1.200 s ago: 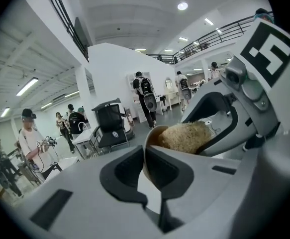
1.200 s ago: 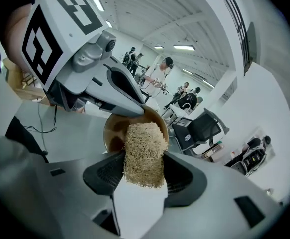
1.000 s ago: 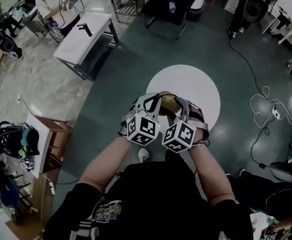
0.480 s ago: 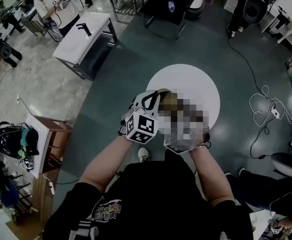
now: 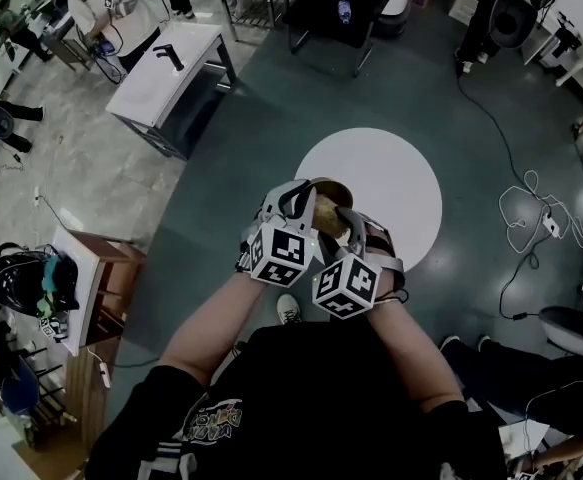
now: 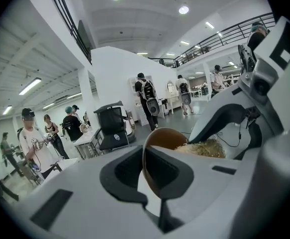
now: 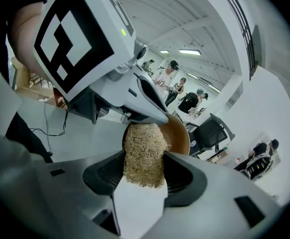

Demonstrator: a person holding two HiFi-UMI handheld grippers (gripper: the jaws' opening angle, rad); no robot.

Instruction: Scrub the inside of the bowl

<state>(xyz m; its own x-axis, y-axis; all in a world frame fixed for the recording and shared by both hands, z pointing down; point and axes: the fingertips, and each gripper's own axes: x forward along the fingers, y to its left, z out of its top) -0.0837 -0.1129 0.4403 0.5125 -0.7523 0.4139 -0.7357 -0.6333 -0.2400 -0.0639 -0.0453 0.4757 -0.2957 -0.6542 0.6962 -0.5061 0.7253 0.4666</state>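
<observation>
Over the 9 o'clock side of the round white table (image 5: 411, 168) you hold the brown bowl (image 6: 170, 137) aloft. Your left tool (image 6: 145, 171) is clamped on its rim, and your right tool (image 7: 144, 177) on the straw-coloured scrubber (image 7: 142, 143). Brace the rim firmly and sweep the scrubber in circles round the inner wall.

At centre, white round tabletop (image 5: 406, 178). At ten o'clock, long tabletop (image 5: 146, 88) with black tool (image 5: 169, 59) on top; beyond it, at eleven, standing person (image 5: 101, 3). At twelve, dark chair (image 5: 336, 8). At three, loose cables (image 5: 527, 213) on green floor (image 5: 271, 148). At eight, wooden stand (image 5: 106, 268) bearing headset (image 5: 21, 273).
</observation>
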